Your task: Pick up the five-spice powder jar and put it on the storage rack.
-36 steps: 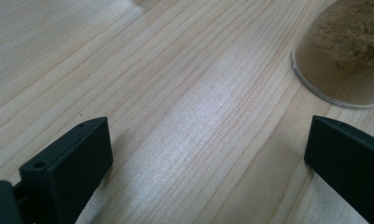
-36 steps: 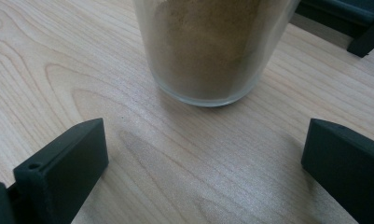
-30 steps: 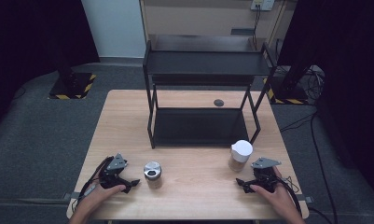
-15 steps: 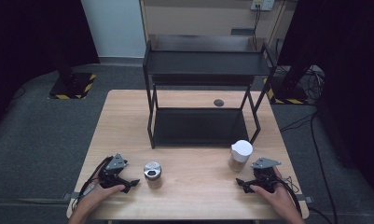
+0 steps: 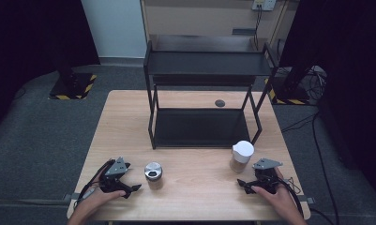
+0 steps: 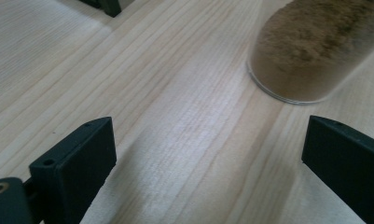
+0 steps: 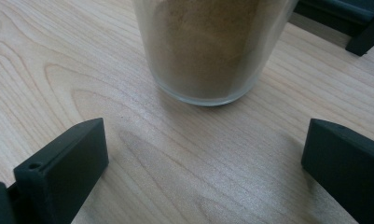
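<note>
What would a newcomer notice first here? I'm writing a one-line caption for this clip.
The black two-tier shelf rack standing at the far middle of the wooden table draws the eye first. Nearer the person, two jars of brown powder stand apart: a silver-lidded jar beside the left gripper, and a white-lidded jar just ahead of the right gripper. Both grippers rest open on the table.

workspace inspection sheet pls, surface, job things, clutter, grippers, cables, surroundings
surface: wooden table, bare between the things
job's things: jar with silver lid near the left gripper; jar with white lid near the right gripper; both upright, holding brown powder
clutter: black two-tier rack at the table's far side; small dark disc under it
grippers: both open, nothing between the jaws; left jaws have just been closing slightly
cables: one trails from each gripper; more on the floor at right
surroundings: grey floor, dark curtains
</note>
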